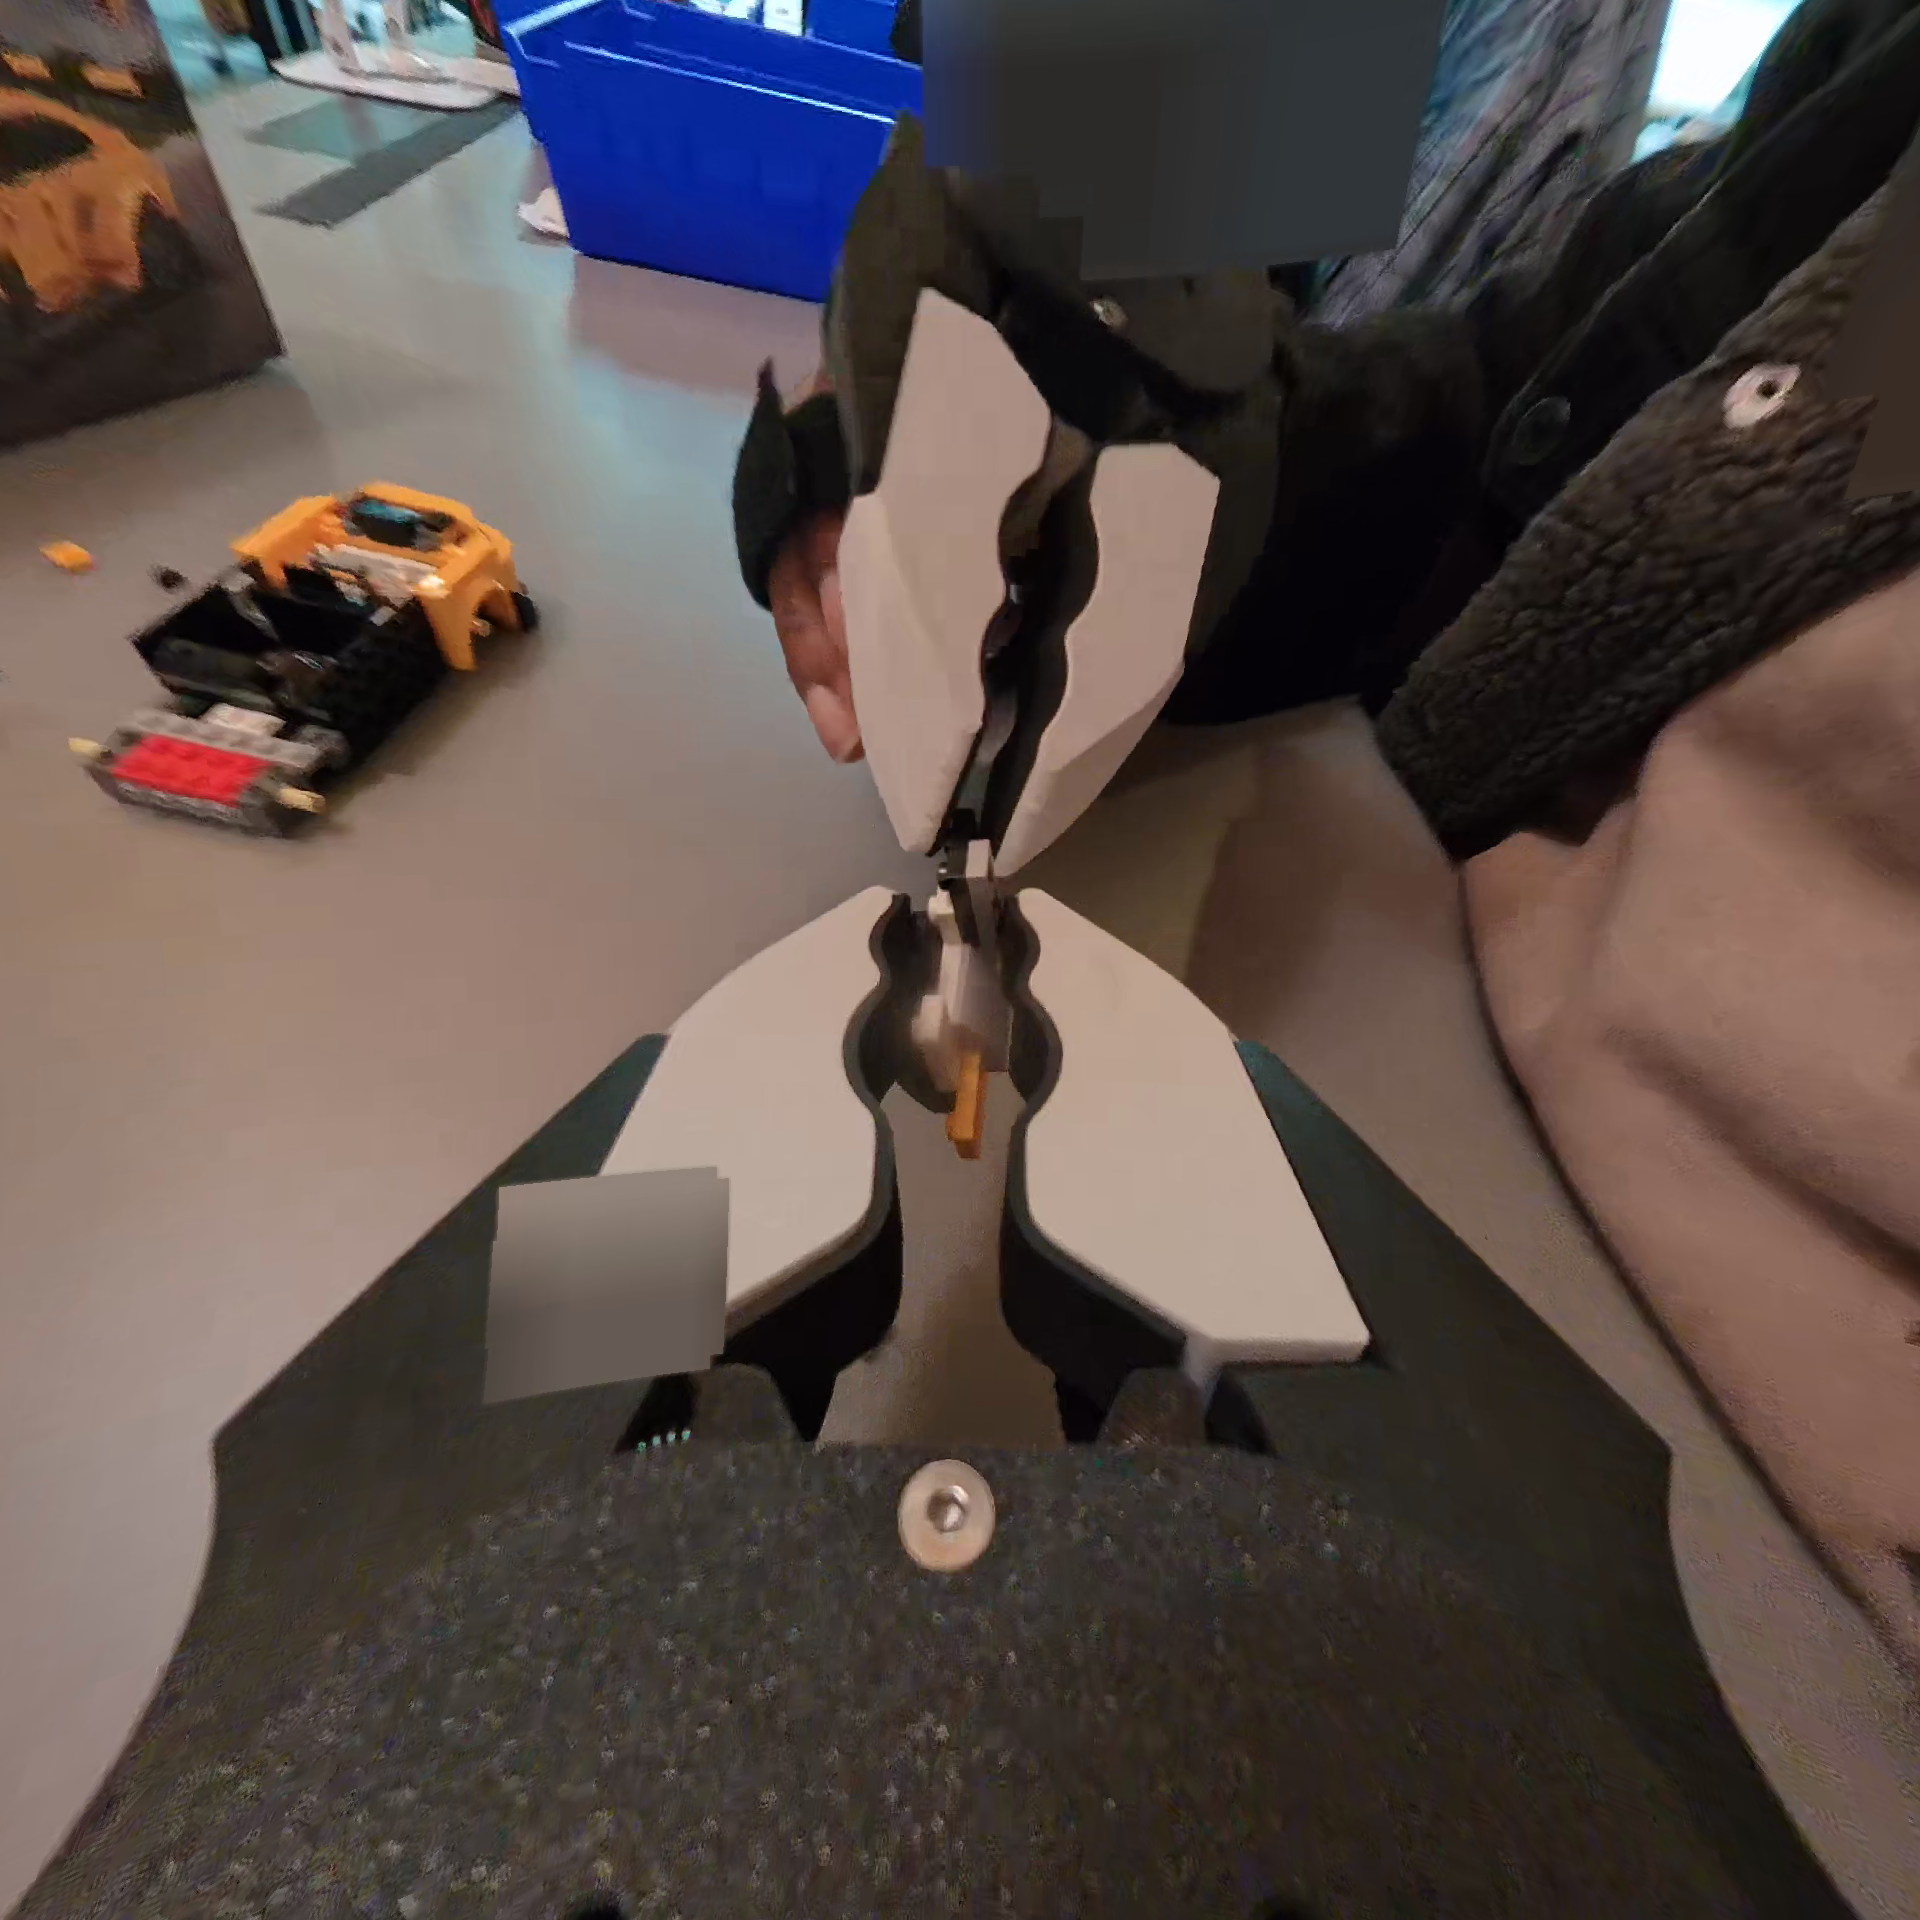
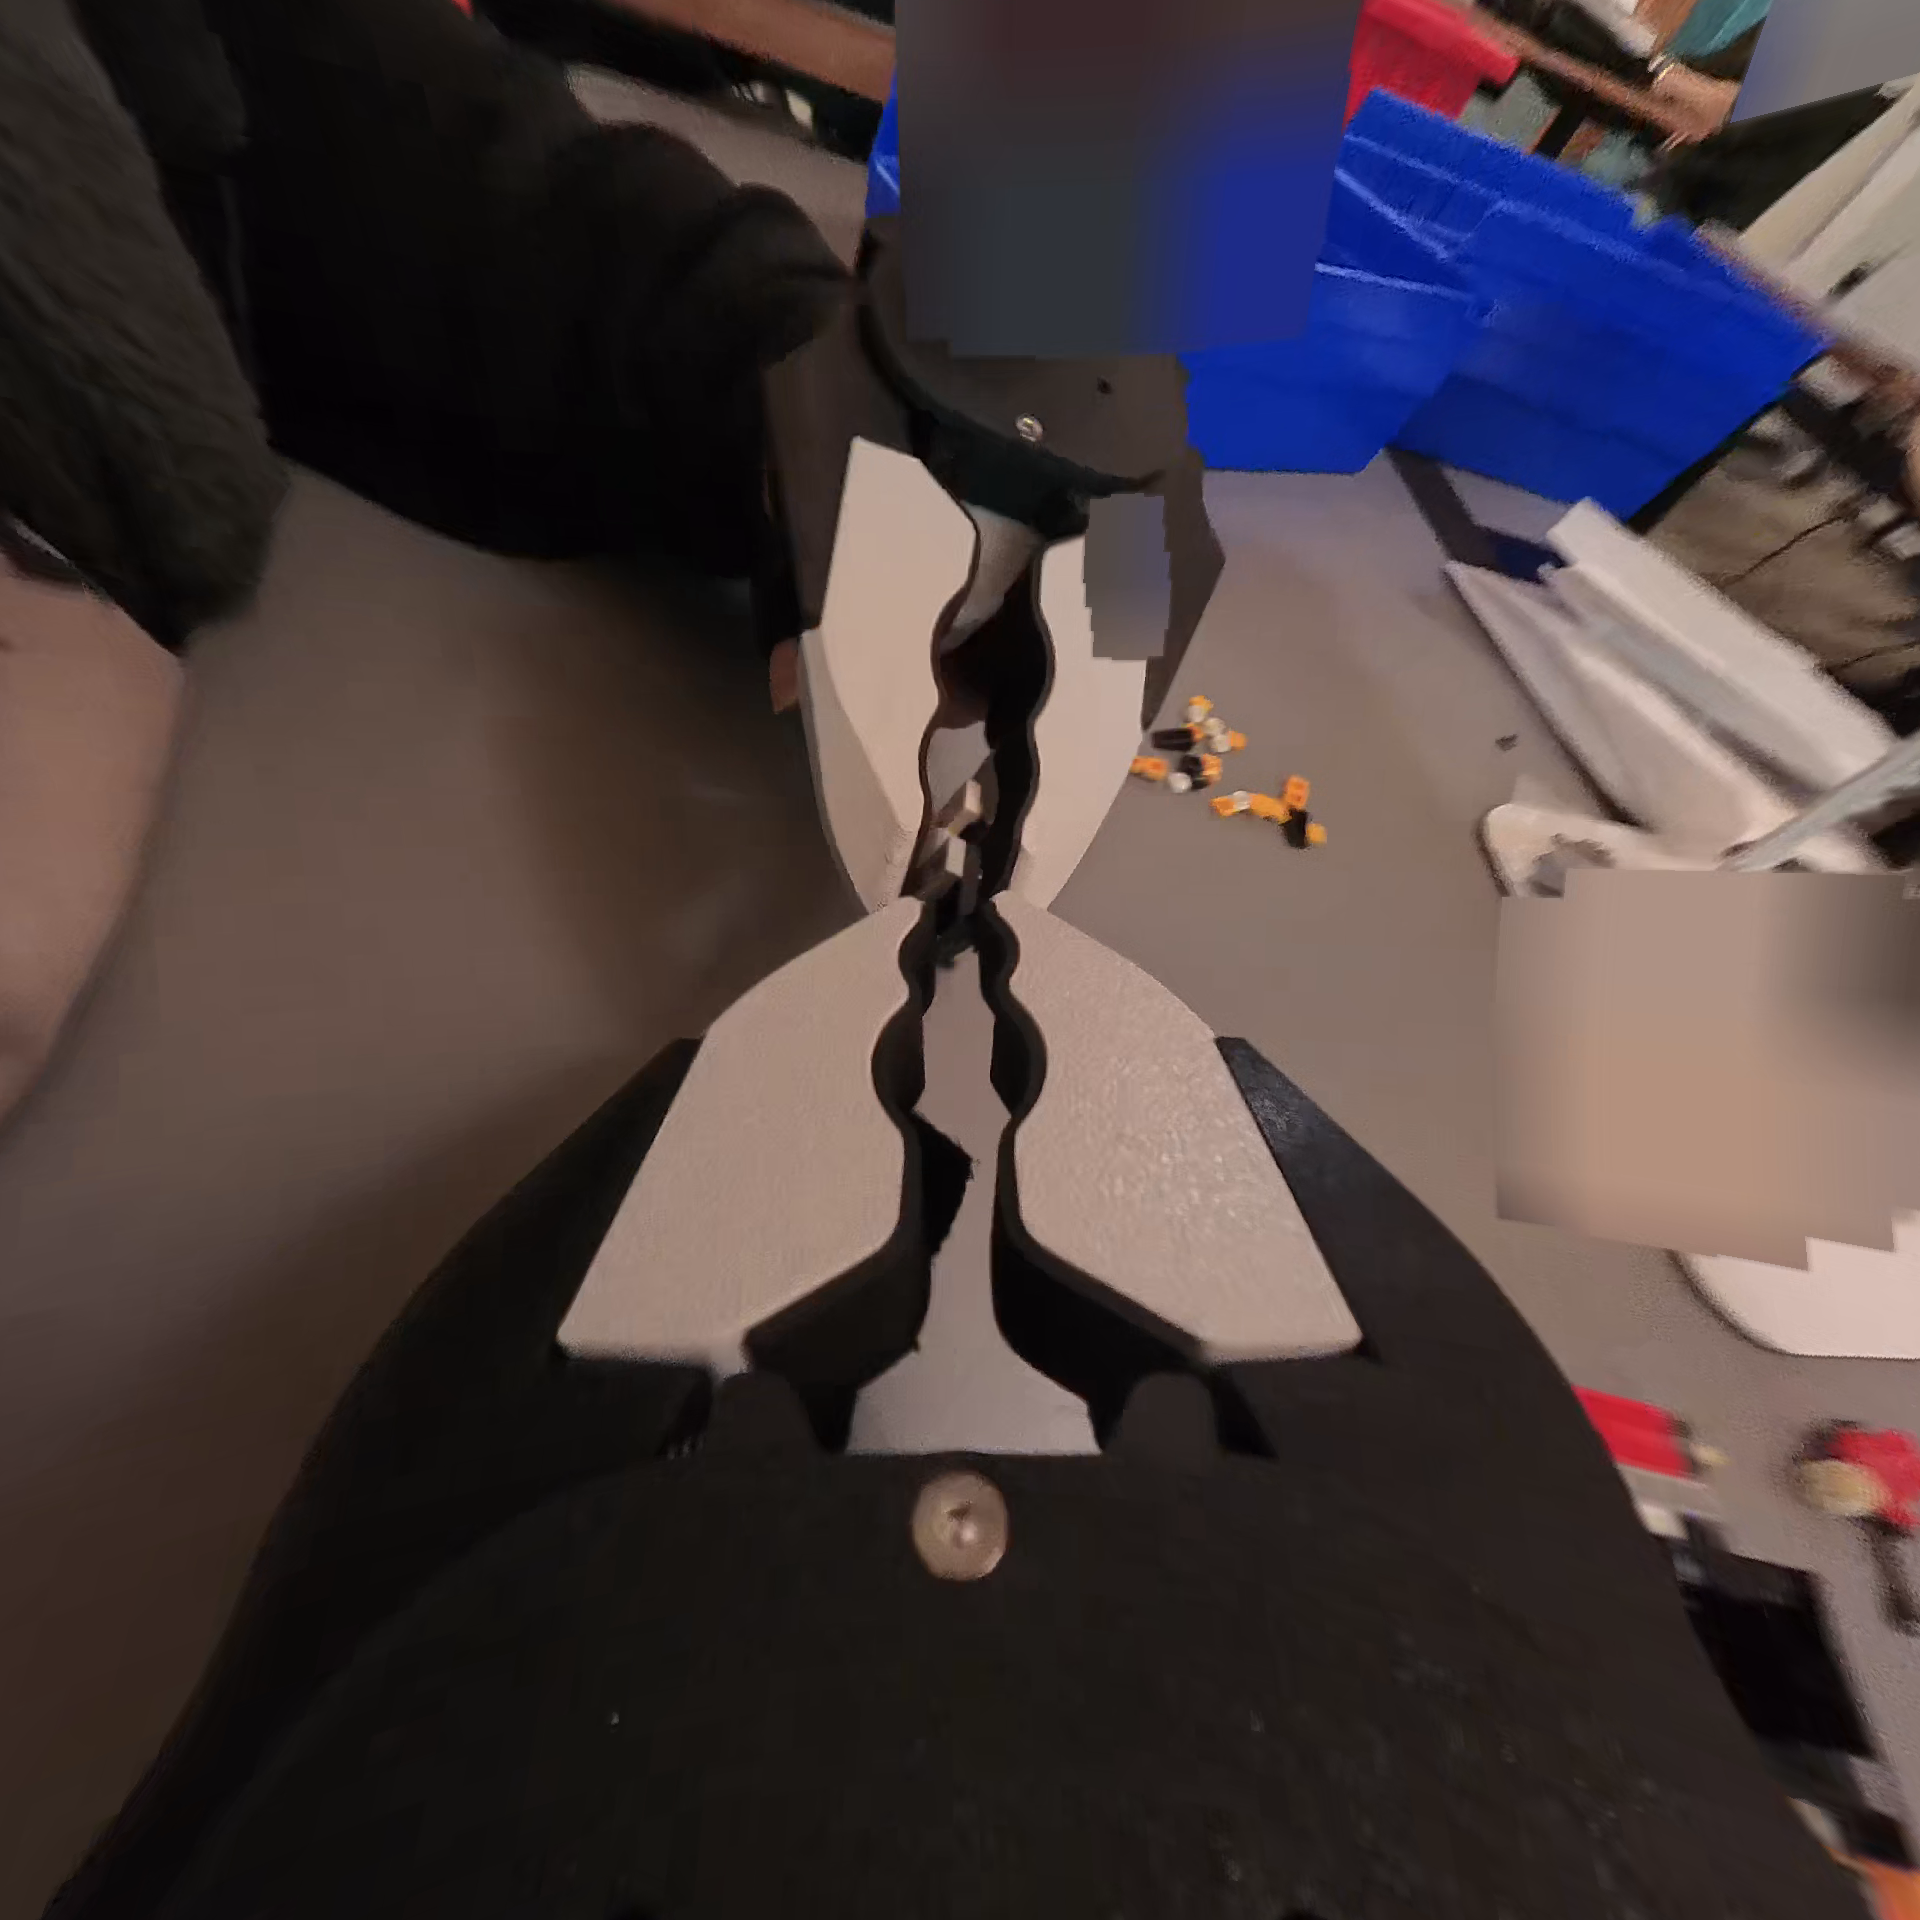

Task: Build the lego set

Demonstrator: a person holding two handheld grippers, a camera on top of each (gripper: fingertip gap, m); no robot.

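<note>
At centre frame our left gripper clamps a grey-and-orange sub-assembly, long axis along its fingers, tip-to-tip with our right gripper pinching a black piece.

I've got the two grippers tip to tip, left gripper facing right gripper, a small lego assembly between my left fingers. Left of them the part-built car sits on the table; bin behind. Loose pieces lie right.
</note>
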